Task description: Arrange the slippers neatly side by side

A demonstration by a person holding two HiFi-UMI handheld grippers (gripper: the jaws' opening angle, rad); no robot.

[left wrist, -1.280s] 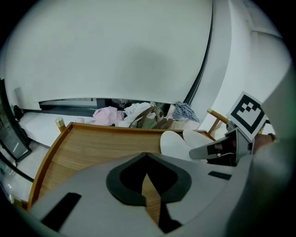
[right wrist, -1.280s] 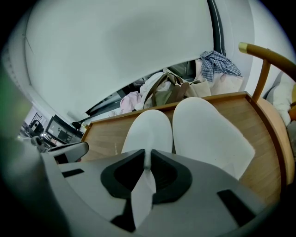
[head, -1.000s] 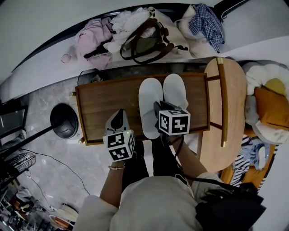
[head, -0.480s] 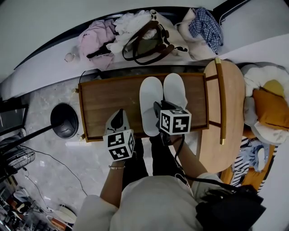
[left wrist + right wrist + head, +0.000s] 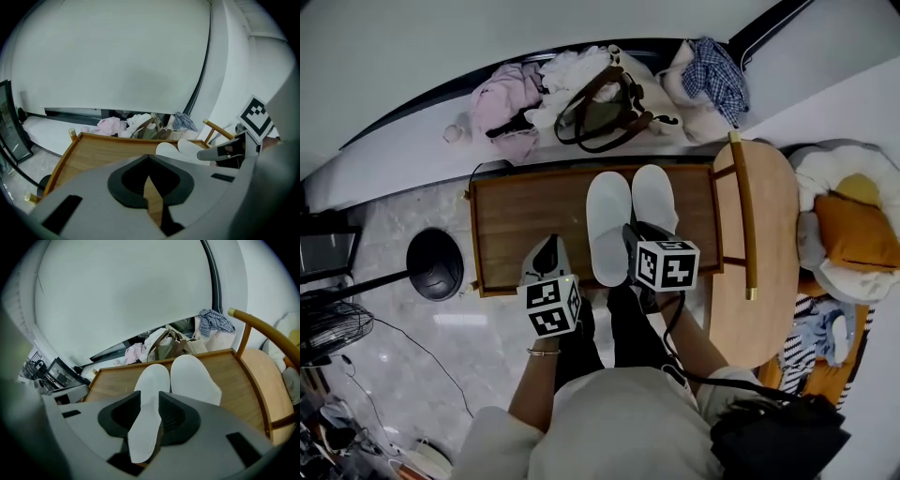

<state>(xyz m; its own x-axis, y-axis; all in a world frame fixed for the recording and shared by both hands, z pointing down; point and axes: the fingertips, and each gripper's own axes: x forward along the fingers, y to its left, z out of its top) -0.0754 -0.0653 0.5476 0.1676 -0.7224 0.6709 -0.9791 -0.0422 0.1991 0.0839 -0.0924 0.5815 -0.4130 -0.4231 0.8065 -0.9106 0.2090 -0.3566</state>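
the slippers look like soft white cloth, matt and smooth, with no sheen. the table beneath them is warm brown wood with a fine straight grain and a low satin finish. the floor is pale marbled stone, polished and glossy. the bag is dull olive fabric with smooth brown leather-like straps, beside a checked woven shirt. the left gripper has a matt grey plastic shell and dark matt pads.

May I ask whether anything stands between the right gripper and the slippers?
Nothing visible: the jaws of the right gripper have just been opening, and the heel of the left slipper shows between them, unpressed.
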